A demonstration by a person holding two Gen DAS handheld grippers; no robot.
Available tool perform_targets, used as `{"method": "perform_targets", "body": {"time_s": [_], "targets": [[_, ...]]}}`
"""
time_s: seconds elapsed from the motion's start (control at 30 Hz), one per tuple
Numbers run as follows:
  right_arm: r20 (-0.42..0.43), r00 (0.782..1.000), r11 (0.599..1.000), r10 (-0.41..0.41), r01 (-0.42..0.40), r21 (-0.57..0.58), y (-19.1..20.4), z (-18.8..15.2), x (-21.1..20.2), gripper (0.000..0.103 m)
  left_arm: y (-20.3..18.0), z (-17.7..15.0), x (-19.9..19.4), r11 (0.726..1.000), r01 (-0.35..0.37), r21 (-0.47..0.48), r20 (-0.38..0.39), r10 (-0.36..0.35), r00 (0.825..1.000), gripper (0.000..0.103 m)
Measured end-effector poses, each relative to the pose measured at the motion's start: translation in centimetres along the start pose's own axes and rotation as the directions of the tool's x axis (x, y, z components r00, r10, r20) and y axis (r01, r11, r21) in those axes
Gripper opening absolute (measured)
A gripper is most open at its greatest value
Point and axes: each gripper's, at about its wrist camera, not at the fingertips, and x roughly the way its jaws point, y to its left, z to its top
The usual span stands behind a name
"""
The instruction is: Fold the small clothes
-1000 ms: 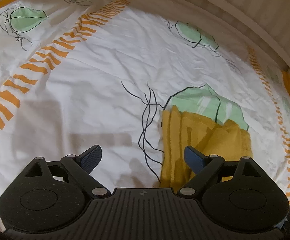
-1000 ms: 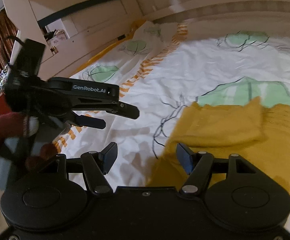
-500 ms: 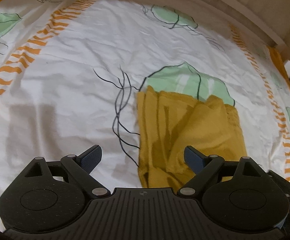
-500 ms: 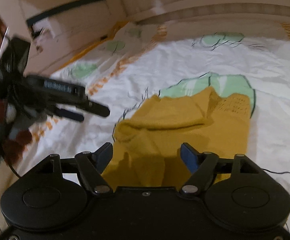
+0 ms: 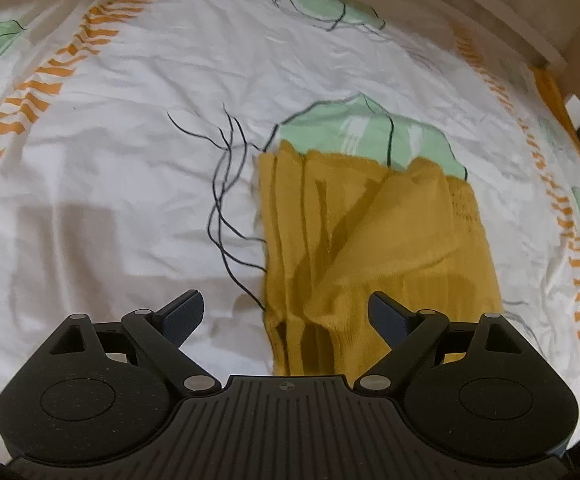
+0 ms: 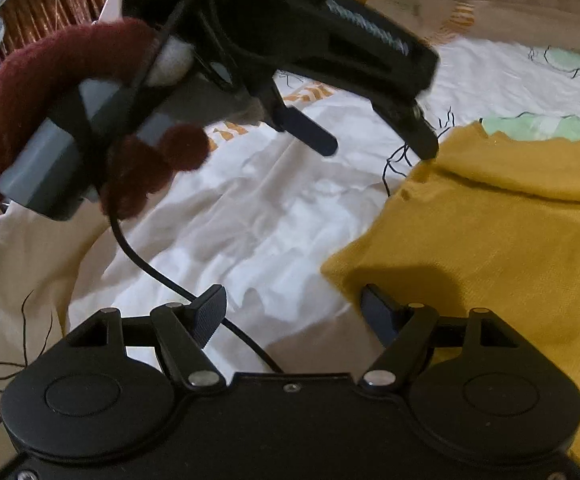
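A mustard-yellow knitted garment (image 5: 369,248) lies partly folded on the white patterned bedsheet (image 5: 130,160), with one flap turned over its middle. My left gripper (image 5: 286,316) is open and empty, just above the garment's near edge. My right gripper (image 6: 293,312) is open and empty, at the near left corner of the garment (image 6: 489,248). The right wrist view shows the left gripper (image 6: 381,136) from the side, held in a hand in a dark red sleeve, its tips near the garment's far left corner.
A wooden bed frame (image 5: 489,12) runs along the far side of the bed. A black cable (image 6: 162,276) hangs from the left gripper across the sheet. A brown curtain (image 6: 50,4) and a white furniture edge stand at the far left.
Both grippers stayed open. The left gripper has moved right until its jaws stand over the garment's near edge. The right gripper has swung left and closer, near the left gripper.
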Motion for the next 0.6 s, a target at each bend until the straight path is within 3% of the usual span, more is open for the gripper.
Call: {"method": "perform_targets", "body": {"time_s": [0.2,0.4,0.43,0.6], "targets": [[0.073,0.992,0.993,-0.106,0.101,0.065,-2.5,0.6,-4.3,0.076,-0.6,-0.7,1.3,1.000,0.019,0.020,-0.047,-0.018,0.999,0.090],[0.103,0.956,0.952,-0.275,0.256,0.168,-6.2,0.8,-7.1,0.076,-0.4,-1.5,0.2,0.994,0.103,-0.048,-0.026,-0.104,0.994,0.085],[0.108,0.951,0.946,-0.291,0.269,0.178,-6.4,0.7,-7.2,0.076,-0.4,-1.7,0.0,0.990,0.124,-0.063,-0.021,-0.126,0.992,0.080],[0.128,0.947,0.932,-0.294,0.255,0.256,-8.5,0.9,-7.5,0.075,-0.2,-3.5,-1.5,0.972,0.210,-0.105,0.007,-0.210,0.978,0.079]]}}
